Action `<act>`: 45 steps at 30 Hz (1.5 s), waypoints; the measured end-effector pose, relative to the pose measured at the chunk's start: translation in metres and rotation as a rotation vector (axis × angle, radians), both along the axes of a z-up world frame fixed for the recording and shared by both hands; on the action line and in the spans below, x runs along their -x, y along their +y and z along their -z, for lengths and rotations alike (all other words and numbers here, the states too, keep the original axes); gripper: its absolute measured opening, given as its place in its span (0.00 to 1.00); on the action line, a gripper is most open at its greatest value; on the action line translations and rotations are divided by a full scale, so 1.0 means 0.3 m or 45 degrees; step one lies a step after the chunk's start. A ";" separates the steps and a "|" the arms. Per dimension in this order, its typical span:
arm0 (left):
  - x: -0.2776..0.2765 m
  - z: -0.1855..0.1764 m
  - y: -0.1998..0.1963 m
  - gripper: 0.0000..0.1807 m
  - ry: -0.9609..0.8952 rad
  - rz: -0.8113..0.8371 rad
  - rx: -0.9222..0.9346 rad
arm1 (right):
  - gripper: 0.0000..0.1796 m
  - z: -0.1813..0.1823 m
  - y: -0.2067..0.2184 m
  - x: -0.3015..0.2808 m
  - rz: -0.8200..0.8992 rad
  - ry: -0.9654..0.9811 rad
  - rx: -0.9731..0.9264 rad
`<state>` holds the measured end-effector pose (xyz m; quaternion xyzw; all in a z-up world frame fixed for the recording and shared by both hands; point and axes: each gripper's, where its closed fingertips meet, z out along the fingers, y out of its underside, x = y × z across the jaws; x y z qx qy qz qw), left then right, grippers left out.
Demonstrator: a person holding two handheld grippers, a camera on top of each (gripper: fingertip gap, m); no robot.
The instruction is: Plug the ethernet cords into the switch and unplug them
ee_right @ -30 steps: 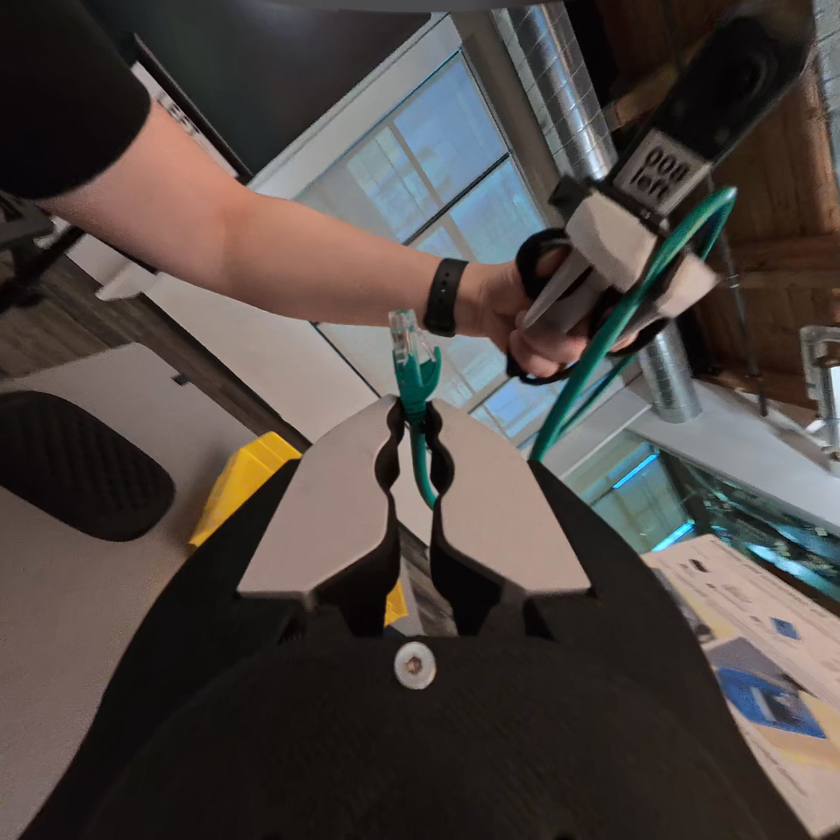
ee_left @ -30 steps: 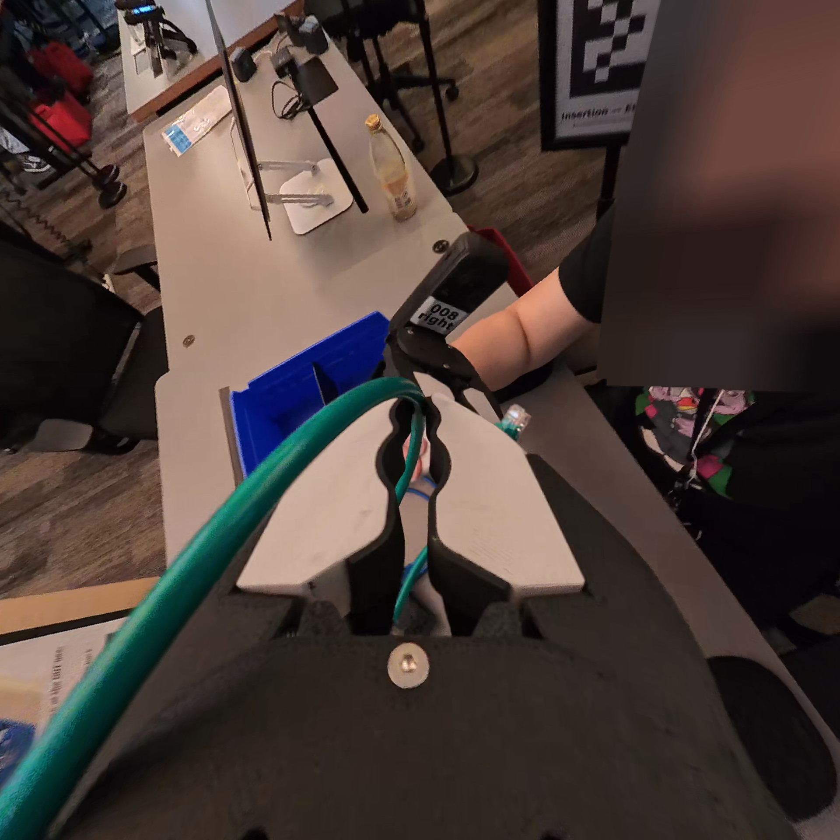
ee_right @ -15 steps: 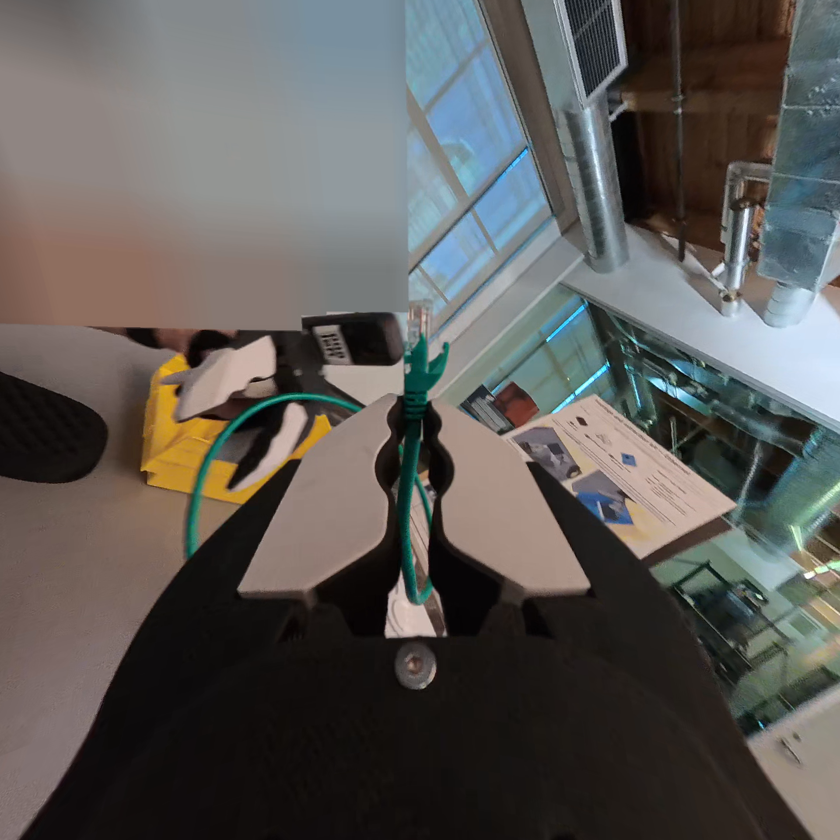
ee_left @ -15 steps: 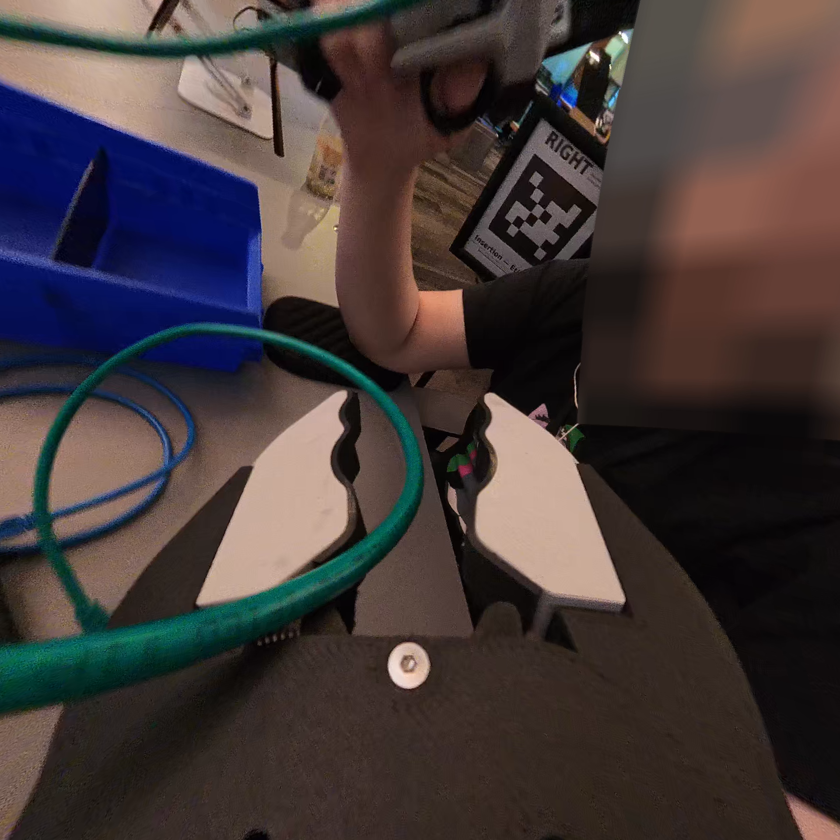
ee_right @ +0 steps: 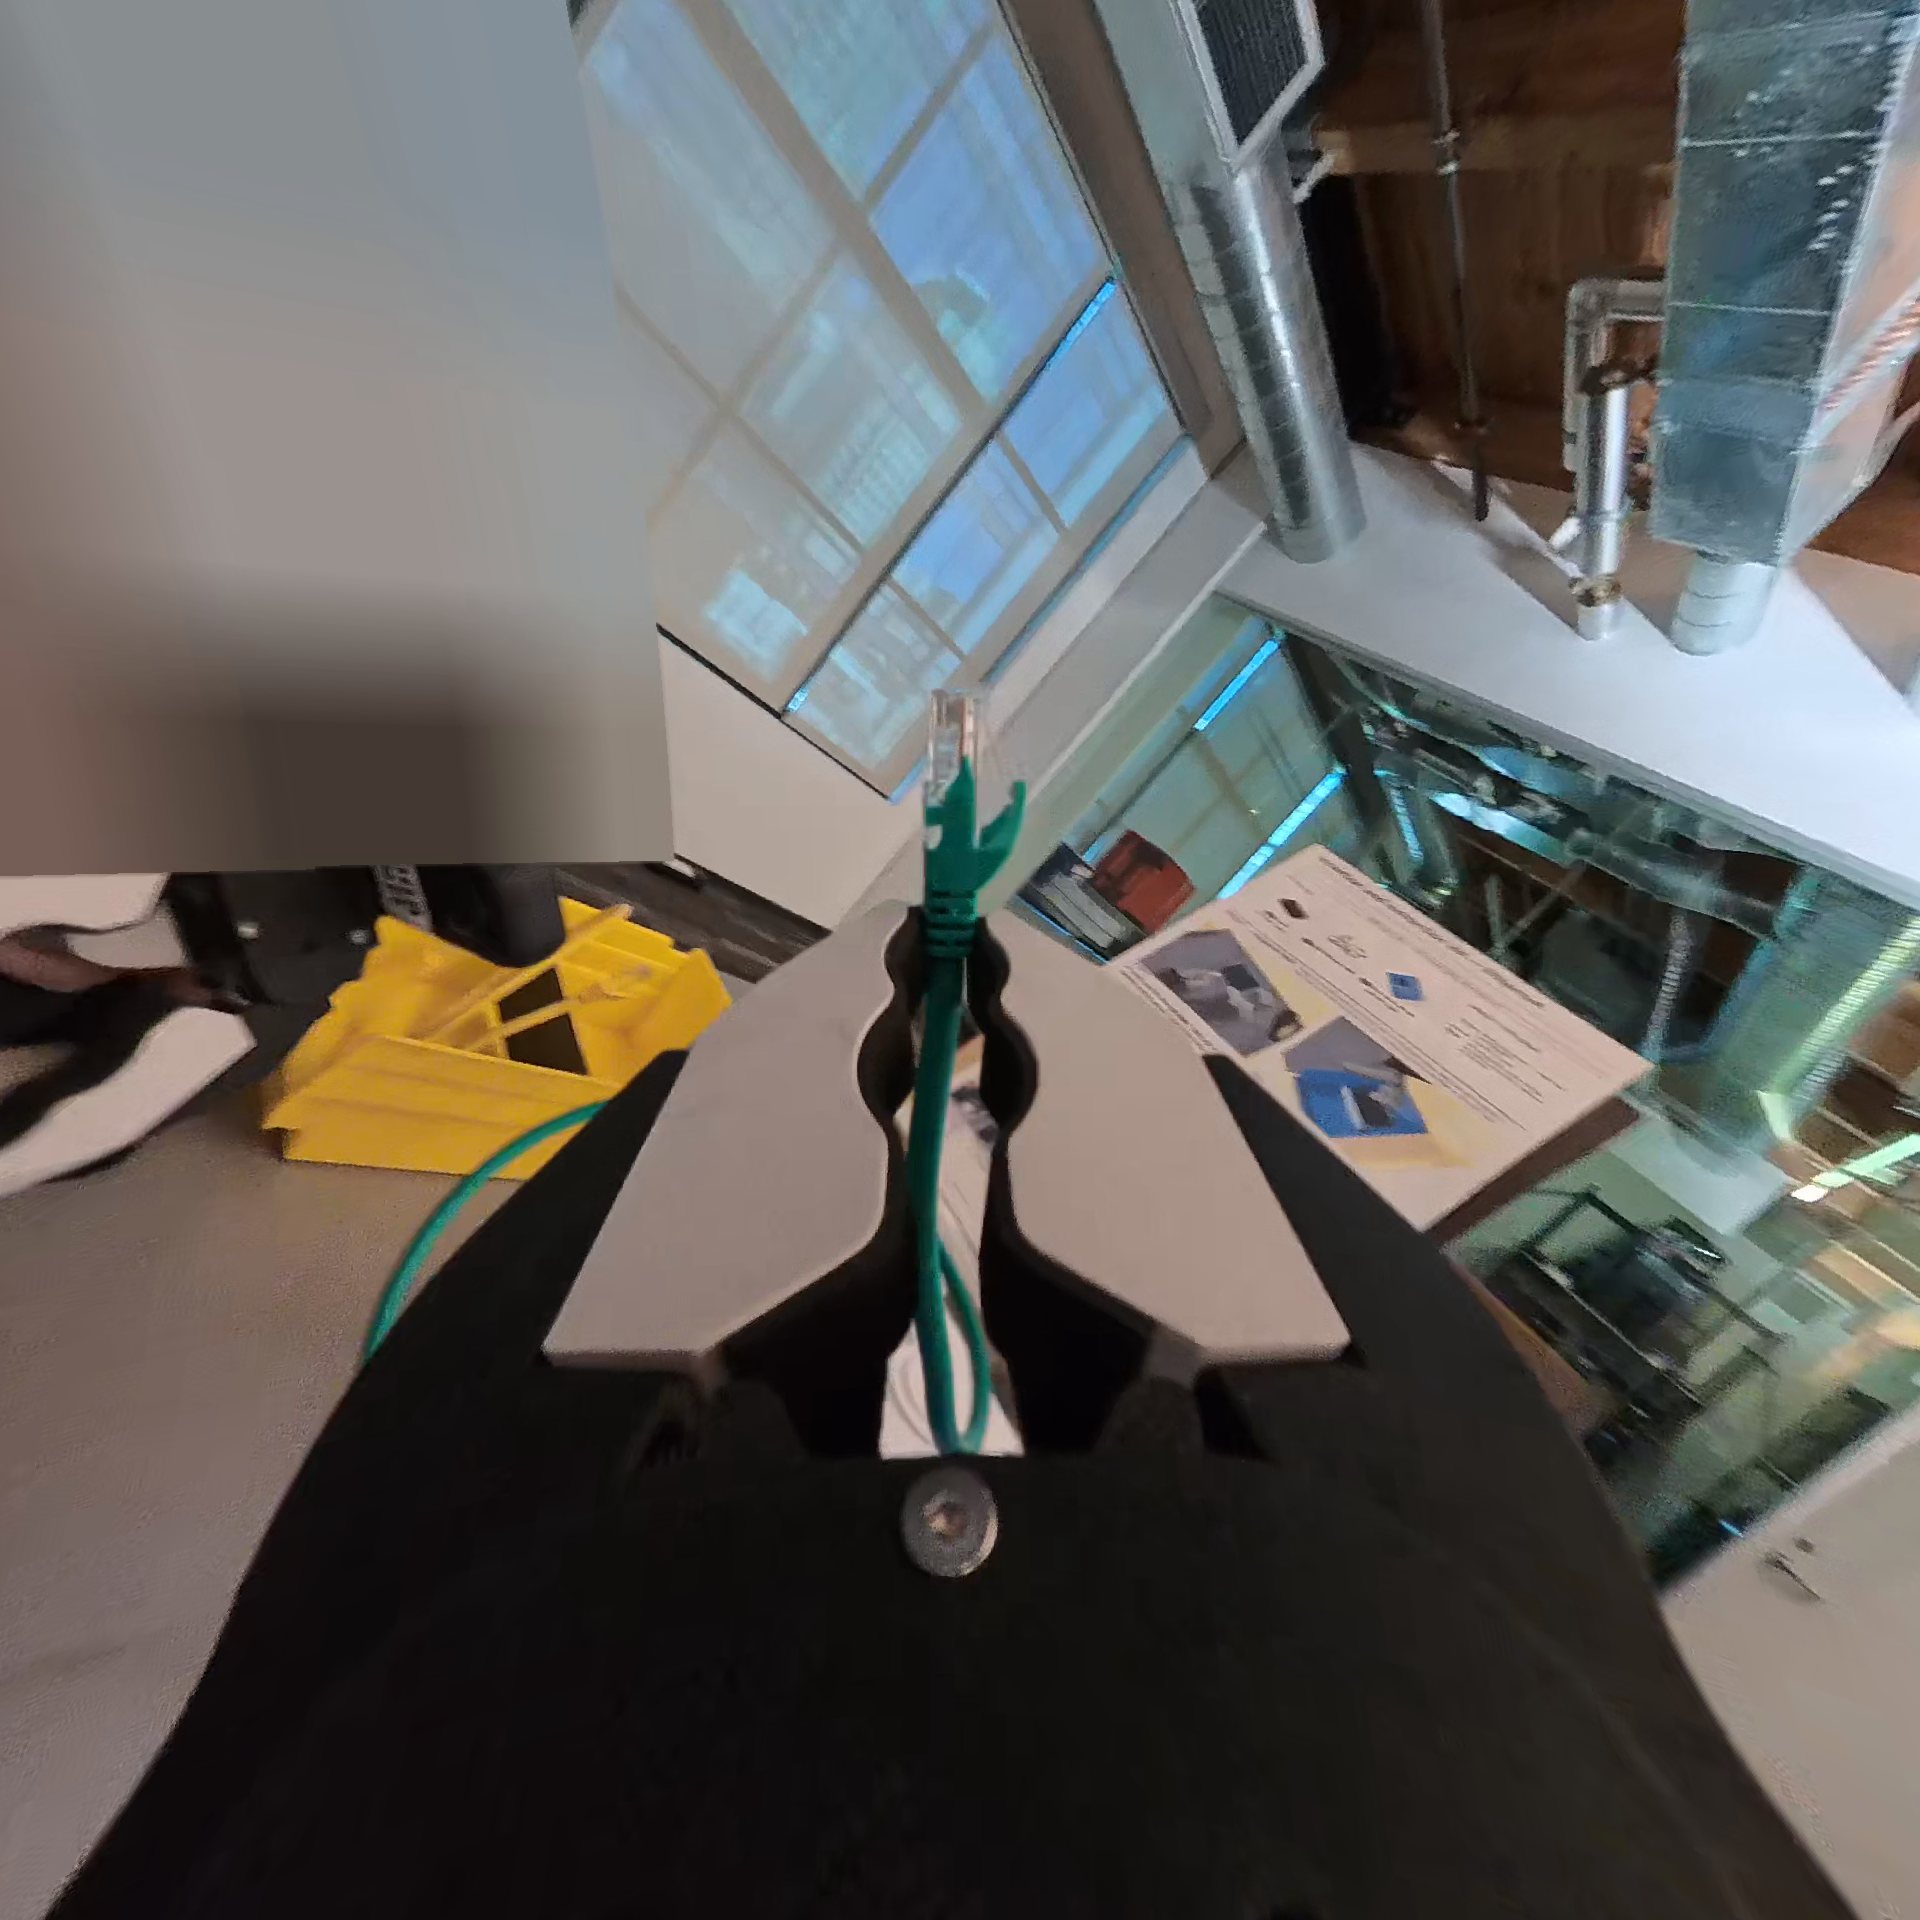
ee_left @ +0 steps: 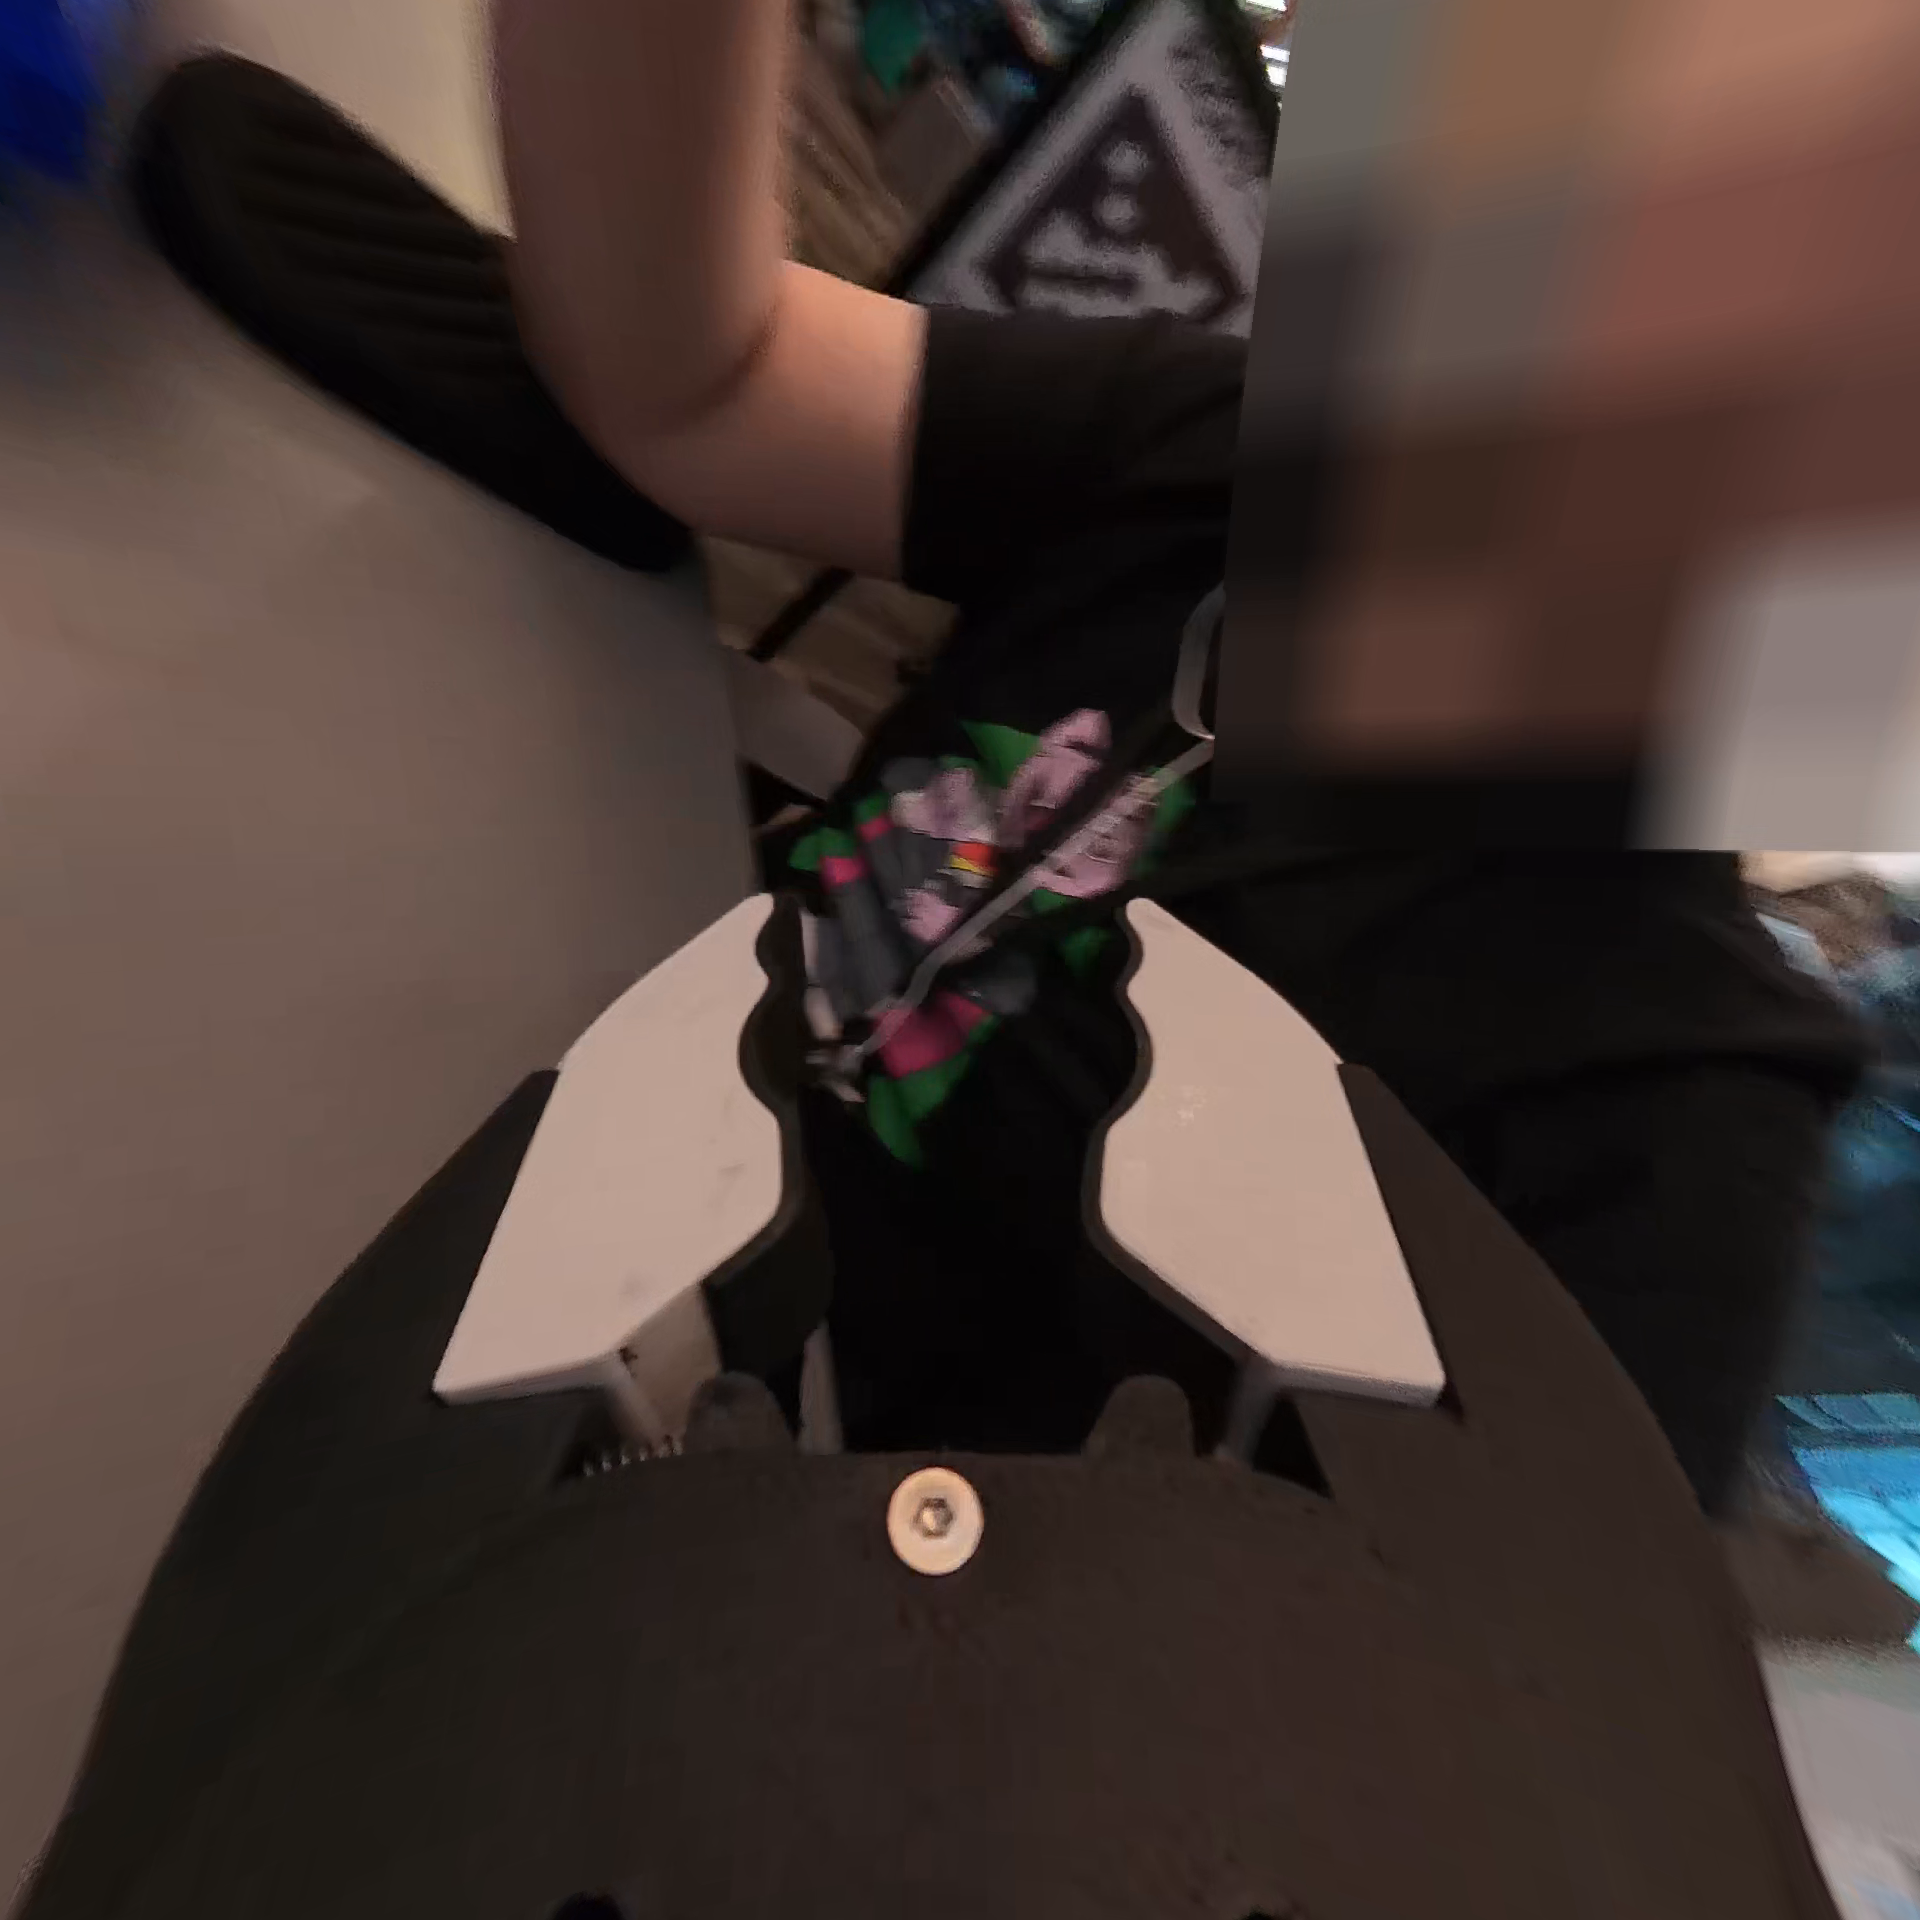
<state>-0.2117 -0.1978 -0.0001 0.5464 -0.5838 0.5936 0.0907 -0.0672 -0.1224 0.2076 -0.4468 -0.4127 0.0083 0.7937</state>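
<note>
The right gripper (ee_right: 951, 935) has its jaws clamped on the green ethernet cord (ee_right: 940, 1091) just behind its plug (ee_right: 954, 743), which points forward, ready for insertion. The left gripper (ee_left: 951, 914) has its jaws wide and empty; no switch shows.

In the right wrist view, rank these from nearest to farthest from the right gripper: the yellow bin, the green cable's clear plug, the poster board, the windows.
1. Clear plug: just beyond the right gripper, which pinches the green cable below it.
2. Yellow bin: left, on the table.
3. Poster board: right, roughly as near as the bin; too close to call.
4. Windows: far behind, above.
</note>
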 end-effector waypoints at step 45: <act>-0.285 -0.669 0.229 0.06 -0.899 -0.789 -1.021 | 0.22 0.220 0.151 0.315 -0.750 0.675 0.358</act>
